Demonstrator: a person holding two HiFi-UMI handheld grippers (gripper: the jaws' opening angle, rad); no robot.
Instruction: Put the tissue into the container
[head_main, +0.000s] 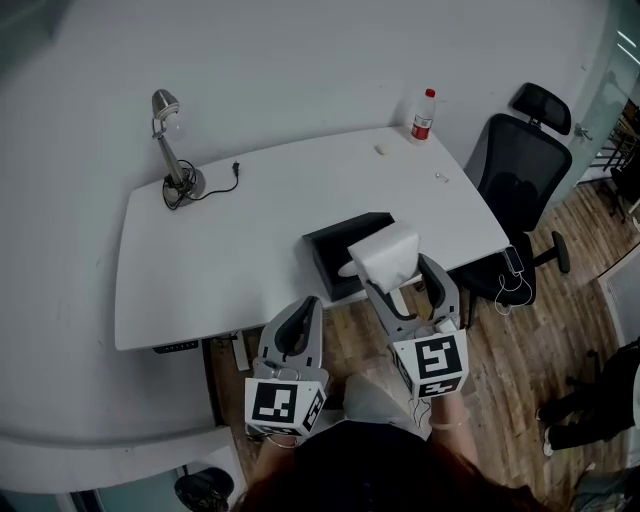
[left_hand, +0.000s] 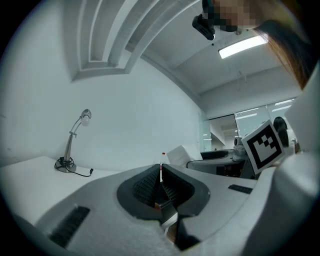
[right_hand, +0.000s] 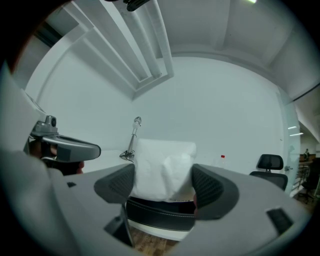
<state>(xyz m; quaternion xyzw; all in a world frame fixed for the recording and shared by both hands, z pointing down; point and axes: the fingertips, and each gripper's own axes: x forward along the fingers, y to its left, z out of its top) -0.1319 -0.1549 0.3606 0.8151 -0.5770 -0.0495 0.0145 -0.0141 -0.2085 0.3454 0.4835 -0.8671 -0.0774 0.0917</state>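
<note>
The right gripper (head_main: 400, 273) clamps a white, soft, folded pack of tissue (head_main: 384, 254) between its two grey jaws. In the right gripper view the tissue (right_hand: 163, 168) fills the gap from pad to pad and stands up above the jaw tips, so this gripper (right_hand: 164, 184) is closed on it at a medium width. Just below and ahead of those jaws lies the black rectangular open-topped container (head_main: 338, 228). Its dark stitched wall (right_hand: 160, 216) shows directly under the tissue. From the head view, the tissue hangs over the container's near right corner and is not yet down inside it.

The left gripper (head_main: 306, 312) is to the left of the right one and nearer the person, off the near edge of the white tabletop (head_main: 230, 240). Its jaws (left_hand: 161, 182) are pressed together with nothing between them, leaving only a thin slit.

Far ahead of the left gripper and to its left, a silver gooseneck desk lamp (head_main: 170, 140) stands on the table with its black cord trailing beside it. Far ahead of the right gripper, at the table's back edge, stands a clear plastic bottle with a red cap (head_main: 424, 115). To the right of that gripper, beyond the table's end, is a black mesh office chair (head_main: 520, 160) on a wooden floor (head_main: 500, 370).
</note>
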